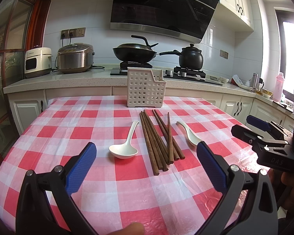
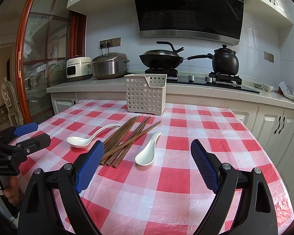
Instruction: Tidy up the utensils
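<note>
A white perforated utensil caddy (image 1: 145, 87) stands empty at the far end of the checked tablecloth (image 1: 68, 137). In front of it lie brown wooden chopsticks (image 1: 156, 139) flanked by 2 white ceramic spoons (image 1: 125, 145) (image 2: 147, 150). The left gripper (image 1: 147, 166) and right gripper (image 2: 147, 168), both spread wide and empty, hover nearer than the caddy, apparently poised to begin loading.

home kitchen: stove (image 1: 188, 72), range hood (image 1: 162, 7)

- A red-and-white checked cloth (image 1: 115, 192) covers the bench.
- A black wok (image 1: 134, 53) and black clay pot (image 1: 191, 57) sit on the stove.
- Two rice cookers (image 1: 75, 58) stand left under the wall sockets (image 1: 73, 32).
</note>
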